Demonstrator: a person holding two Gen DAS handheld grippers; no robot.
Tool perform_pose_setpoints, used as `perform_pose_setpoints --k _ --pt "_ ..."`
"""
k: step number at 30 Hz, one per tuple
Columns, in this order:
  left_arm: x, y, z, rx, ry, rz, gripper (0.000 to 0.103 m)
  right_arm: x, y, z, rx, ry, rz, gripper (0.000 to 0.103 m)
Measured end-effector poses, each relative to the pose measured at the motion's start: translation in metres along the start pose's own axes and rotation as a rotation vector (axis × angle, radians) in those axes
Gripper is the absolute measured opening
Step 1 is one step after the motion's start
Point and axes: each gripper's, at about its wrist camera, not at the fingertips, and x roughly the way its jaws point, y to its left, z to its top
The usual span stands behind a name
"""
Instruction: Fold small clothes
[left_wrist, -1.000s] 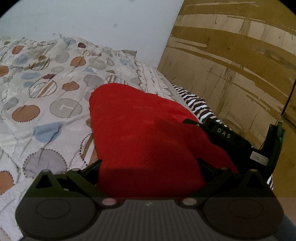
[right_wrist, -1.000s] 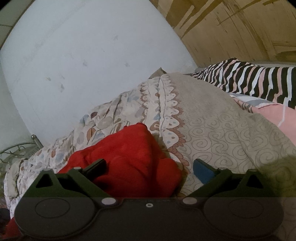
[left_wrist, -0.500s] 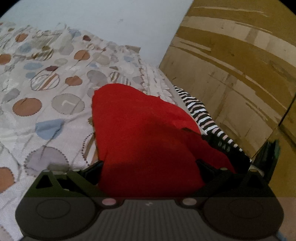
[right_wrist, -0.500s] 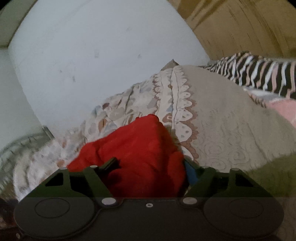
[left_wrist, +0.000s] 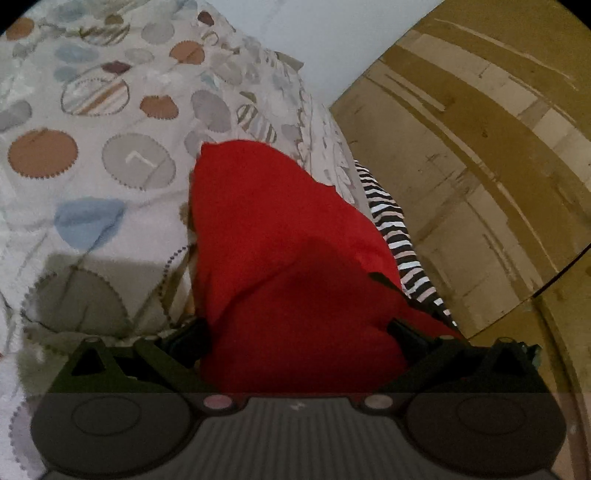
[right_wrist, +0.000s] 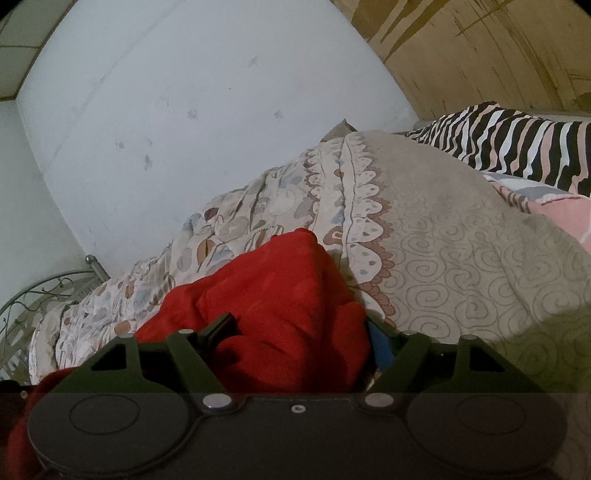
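Note:
A red garment (left_wrist: 288, 251) lies bunched on the patterned bedspread (left_wrist: 110, 155). In the left wrist view my left gripper (left_wrist: 295, 332) has its fingers wide apart with the red cloth heaped between them. In the right wrist view the red garment (right_wrist: 280, 295) rises in a fold in front of the camera. My right gripper (right_wrist: 299, 332) has closed in on that fold, and both fingers press against the cloth. A blue pad (right_wrist: 380, 347) shows on its right finger.
A zebra-striped pillow (right_wrist: 517, 147) and a pink cloth (right_wrist: 561, 214) lie at the right of the bed. A wooden panel wall (left_wrist: 480, 166) stands beside the bed, a white wall (right_wrist: 184, 129) behind it. A metal bed frame (right_wrist: 44, 291) is at far left.
My right gripper's fingers have closed from wide apart onto the fold of red cloth. The left gripper has tilted and moved slightly, and the right gripper has slid out of its view.

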Motion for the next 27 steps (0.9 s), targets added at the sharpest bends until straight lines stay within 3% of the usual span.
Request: perform_pose_setpoints --k 22,27 --pt "0.008 0.008 0.003 -0.006 0.046 -0.027 0.103 0.001 0.002 0.001 -0.004 0.005 -0.01 0.078" --pt "0.01 0.015 0.007 -0.02 0.079 -0.062 0.103 0.005 0.014 0.008 -0.033 0.058 -0.04 0.074"
